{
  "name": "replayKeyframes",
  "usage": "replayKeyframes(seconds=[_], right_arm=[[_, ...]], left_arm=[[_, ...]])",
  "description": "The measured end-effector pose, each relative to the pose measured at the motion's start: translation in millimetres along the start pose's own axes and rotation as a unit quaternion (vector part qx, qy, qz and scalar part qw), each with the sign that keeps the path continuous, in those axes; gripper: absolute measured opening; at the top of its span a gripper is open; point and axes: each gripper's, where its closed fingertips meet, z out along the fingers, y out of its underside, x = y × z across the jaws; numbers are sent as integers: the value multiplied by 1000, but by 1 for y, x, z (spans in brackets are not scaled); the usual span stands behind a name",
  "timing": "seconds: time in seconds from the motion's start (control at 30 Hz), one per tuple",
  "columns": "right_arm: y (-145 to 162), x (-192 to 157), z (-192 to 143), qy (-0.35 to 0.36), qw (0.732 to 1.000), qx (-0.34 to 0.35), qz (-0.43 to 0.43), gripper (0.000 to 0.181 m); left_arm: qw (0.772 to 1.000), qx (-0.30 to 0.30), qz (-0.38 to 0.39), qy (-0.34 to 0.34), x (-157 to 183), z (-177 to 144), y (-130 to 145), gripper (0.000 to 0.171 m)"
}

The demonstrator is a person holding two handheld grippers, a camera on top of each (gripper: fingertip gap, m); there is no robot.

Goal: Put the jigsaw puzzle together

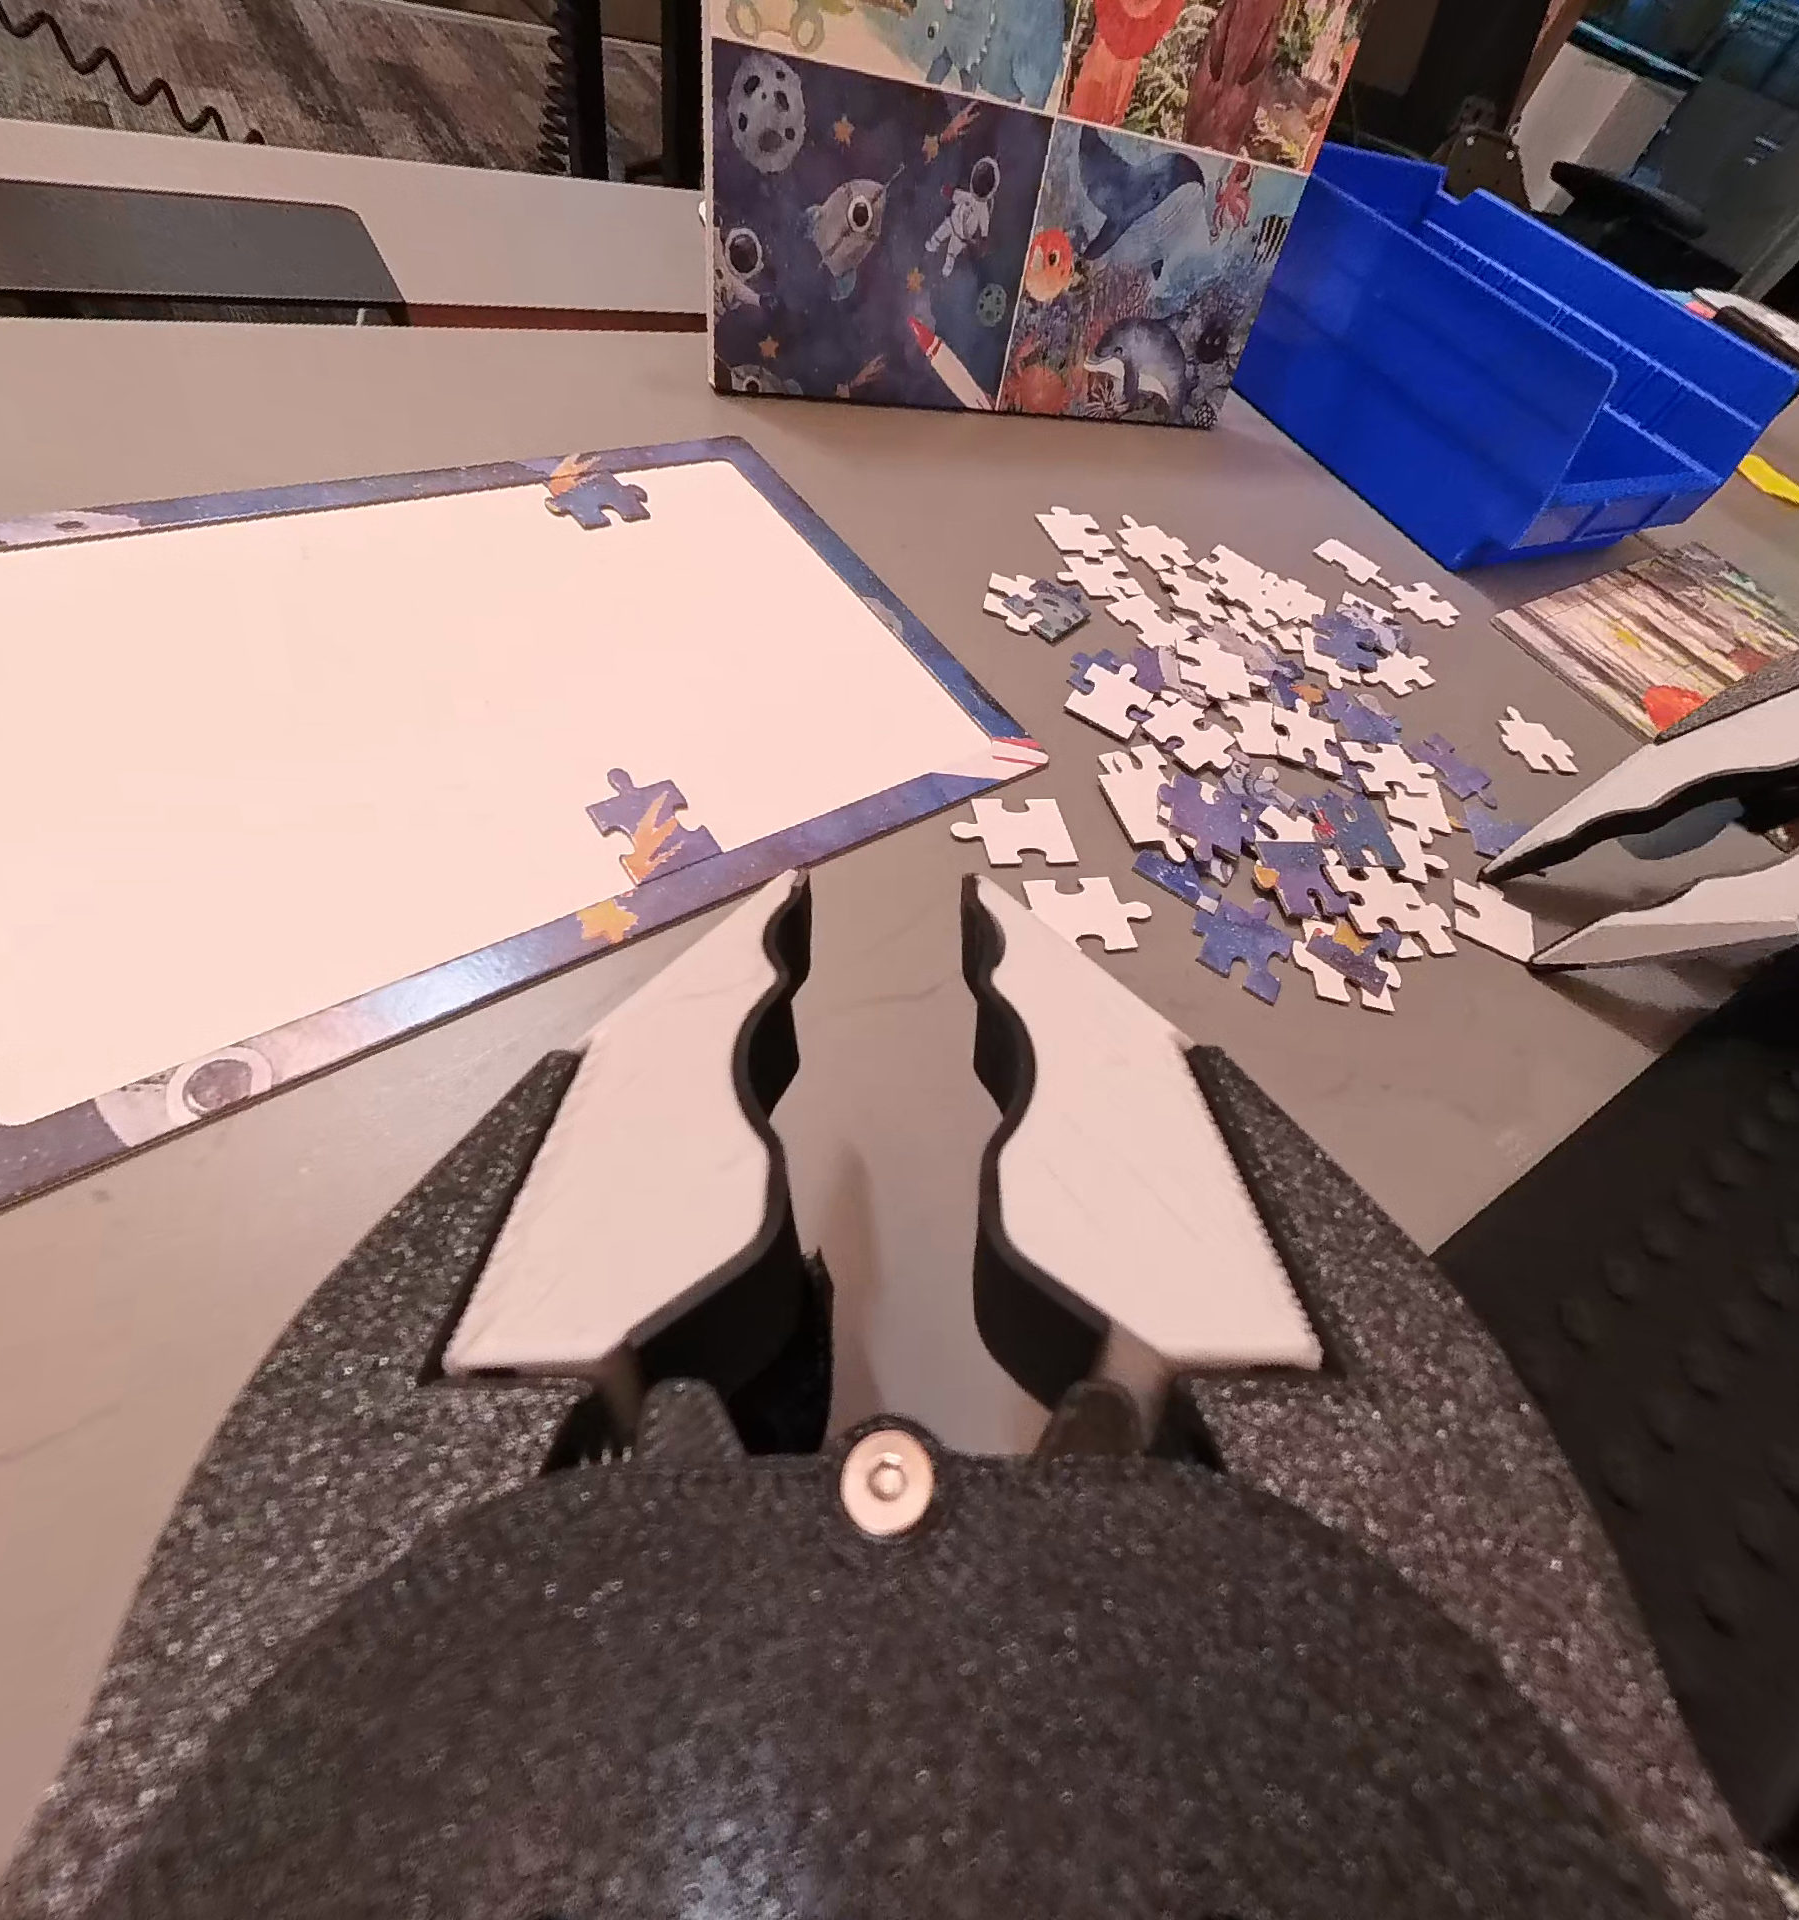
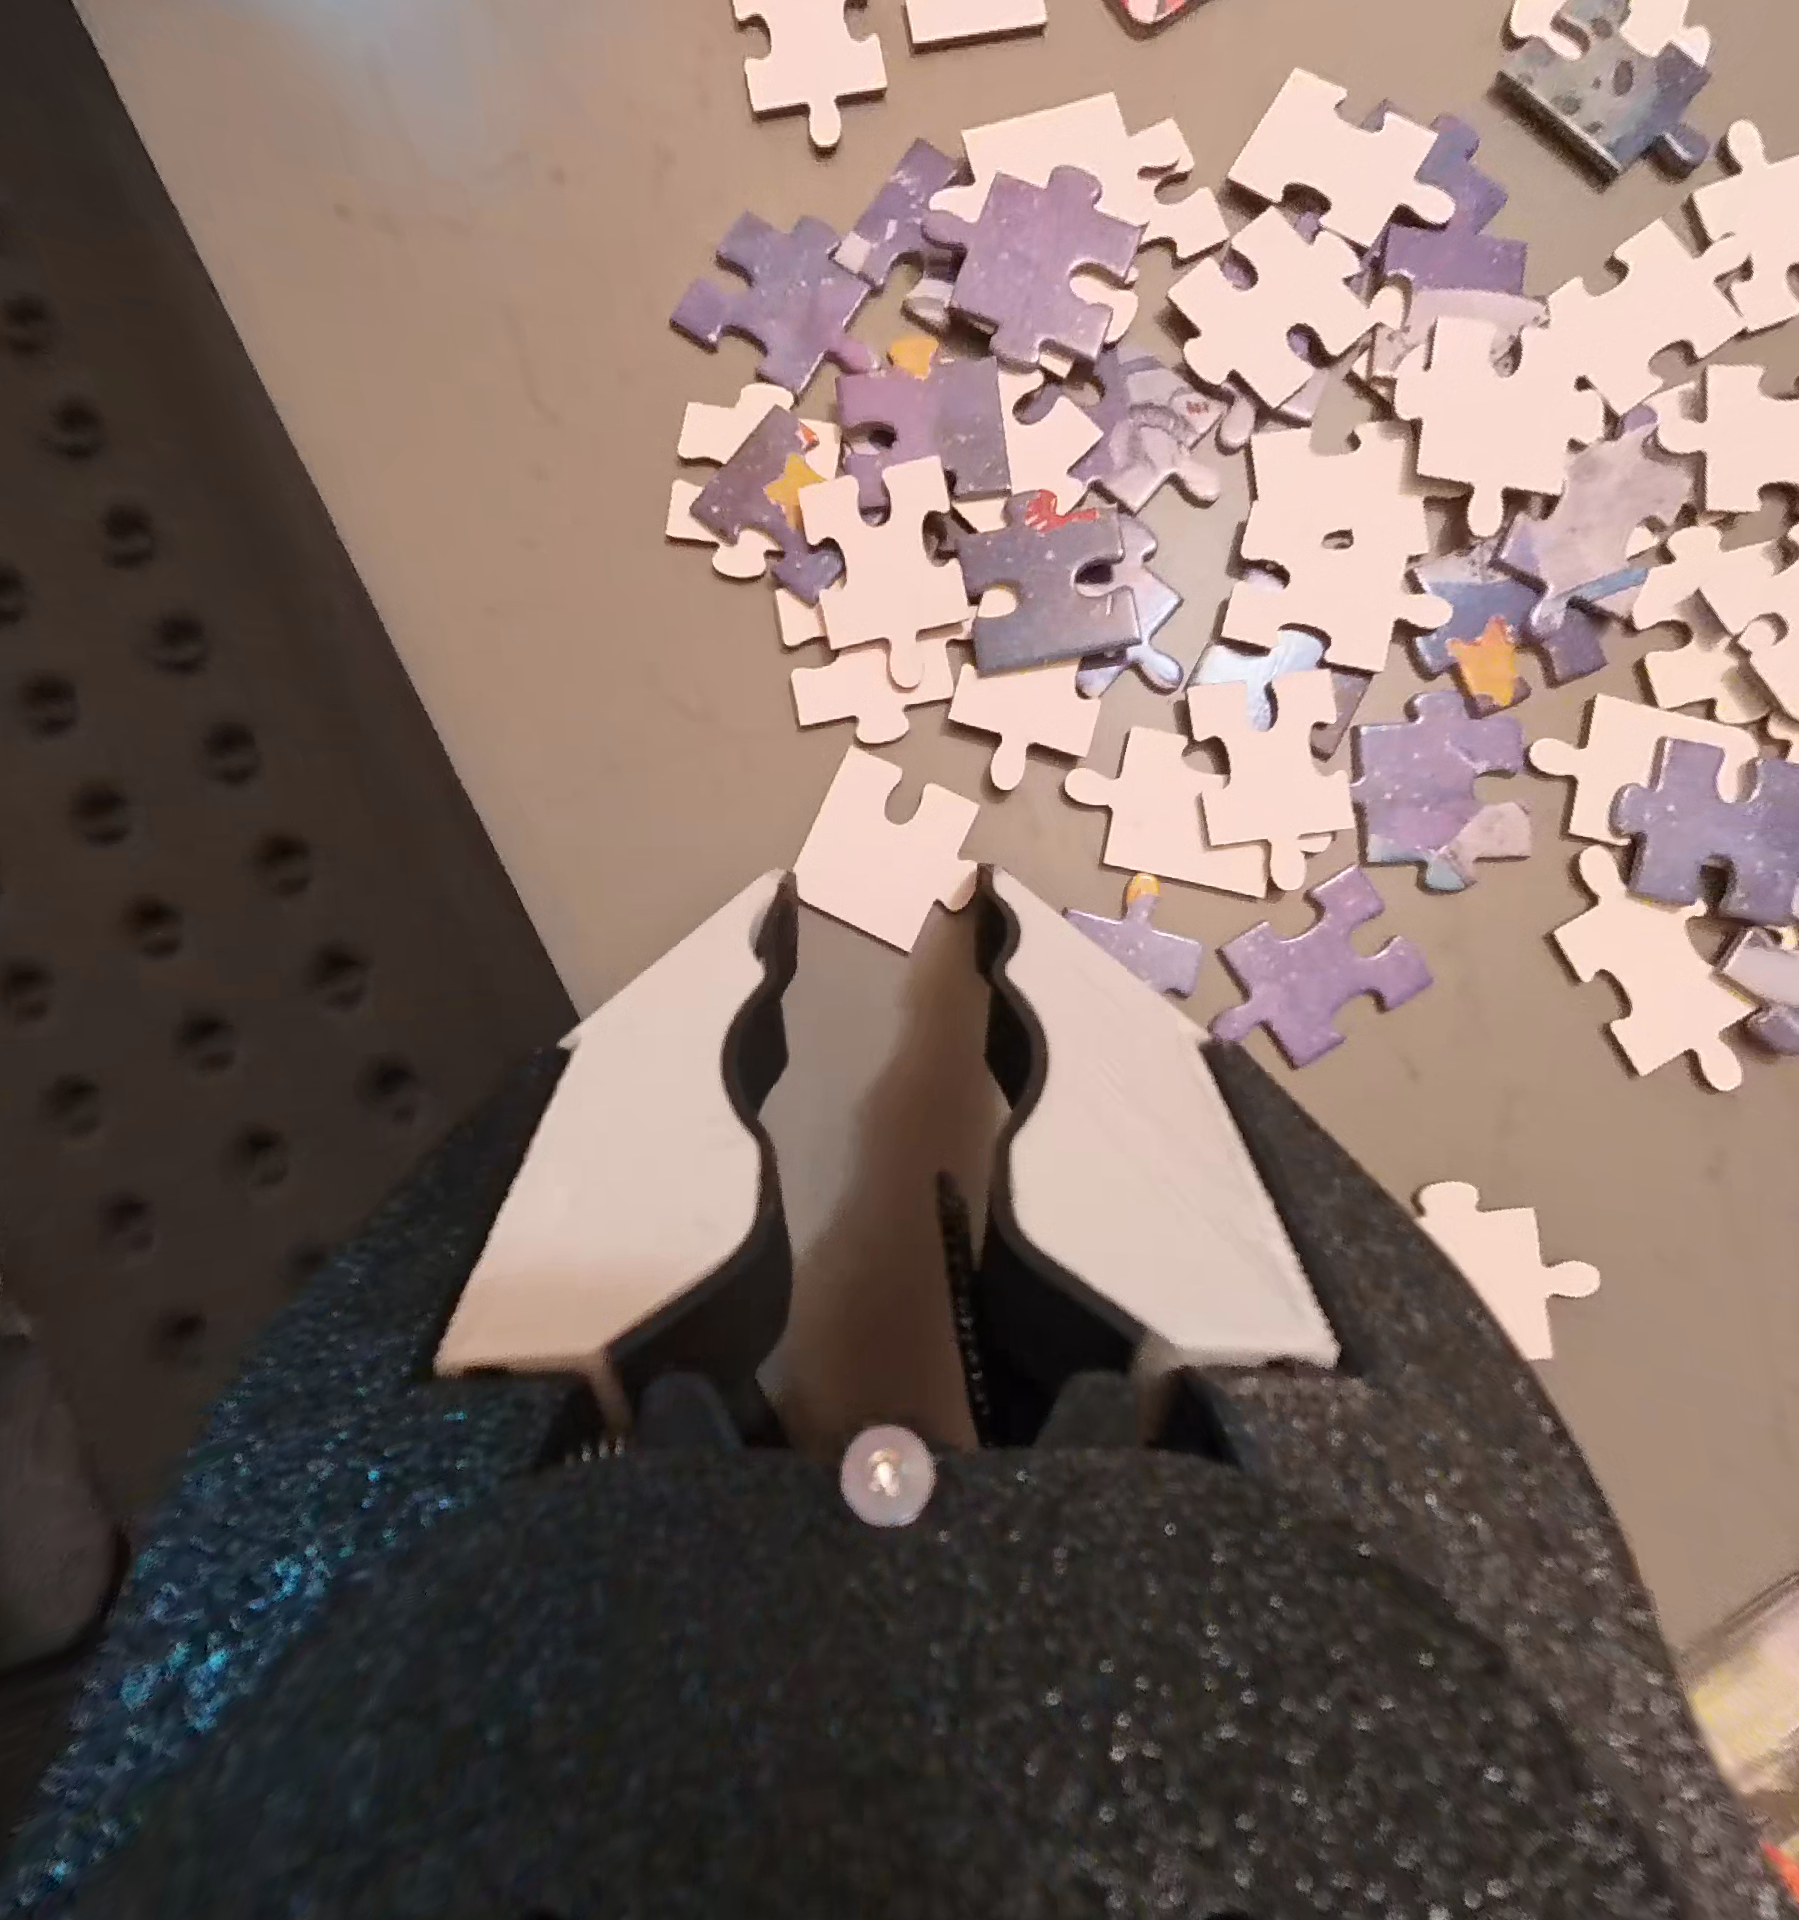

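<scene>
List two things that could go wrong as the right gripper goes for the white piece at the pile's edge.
1. The face-down piece lies flat on the table, so the open right gripper may push it instead of gripping it.
2. It may nudge the overlapping pile and scatter pieces.

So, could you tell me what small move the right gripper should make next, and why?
Probably close the right gripper on the white face-down piece at the near edge of the pile. Its jaws stand open with that piece between the fingertips, not yet pinched. The puzzle tray holds only two pieces, and the left gripper is open and empty.
</scene>
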Motion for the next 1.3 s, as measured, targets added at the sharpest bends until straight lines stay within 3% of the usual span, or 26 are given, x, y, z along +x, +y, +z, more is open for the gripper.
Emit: replayKeyframes(seconds=[0.17, 0.27, 0.33, 0.47, 0.5, 0.57, 0.63, 0.7, 0.73, 0.77, 0.8, 0.83, 0.87, 0.93, 1.0, 1.1, 1.17, 1.23, 1.3], right_arm=[[-8, 2, -3, 22, 999, 15, -18, 34], [-30, -3, -19, 37, 996, 70, -30, 34], [-53, -9, -35, 55, 991, 115, -50, 34], [-100, -36, -58, 63, 975, 183, -113, 34], [-109, -42, -60, 63, 972, 190, -126, 34], [-124, -49, -63, 71, 964, 208, -146, 34], [-131, -54, -62, 57, 962, 221, -147, 26], [-133, -52, -57, 49, 963, 228, -134, 30], [-134, -50, -54, 34, 965, 234, -110, 42], [-135, -49, -50, 8, 968, 239, -77, 54], [-138, -50, -47, -30, 968, 246, -40, 53], [-146, -55, -46, -78, 961, 264, -7, 49], [-156, -57, -47, -122, 949, 290, 33, 42], [-176, -57, -42, -192, 922, 318, 108, 38], [-194, -58, -31, -231, 902, 330, 154, 41], [-215, -66, -13, -261, 892, 324, 176, 38], [-220, -67, 0, -254, 898, 307, 186, 30], [-224, -70, 0, -271, 891, 311, 191, 13], [-223, -66, 2, -262, 893, 310, 193, 11]], left_arm=[[1000, -6, 18, 3, 12, -1, -2, 29], [995, -23, -28, 94, 57, 4, -4, 31], [969, -45, -112, 217, 107, 4, -8, 37], [870, -83, -270, 405, 179, 4, -21, 45], [854, -79, -284, 428, 188, 4, -24, 44], [857, -87, -269, 431, 197, 9, -18, 32], [881, -94, -237, 399, 193, 17, -6, 0], [908, -71, -197, 363, 178, 19, -7, 0], [929, -51, -148, 336, 167, 17, -9, 1], [955, -30, -58, 289, 153, 17, -9, 1], [973, -7, 64, 220, 136, 17, -9, 1], [970, 15, 194, 143, 118, 16, -11, 1], [945, 36, 315, 75, 105, 13, -15, 2], [858, 93, 500, -66, 84, 5, -32, 2], [781, 129, 593, -143, 79, -1, -42, 2], [710, 140, 656, -214, 72, -3, -45, 1], [680, 151, 674, -244, 72, -6, -48, 1], [677, 149, 672, -261, 70, -7, -48, 1], [683, 148, 664, -266, 66, -7, -47, 2]])
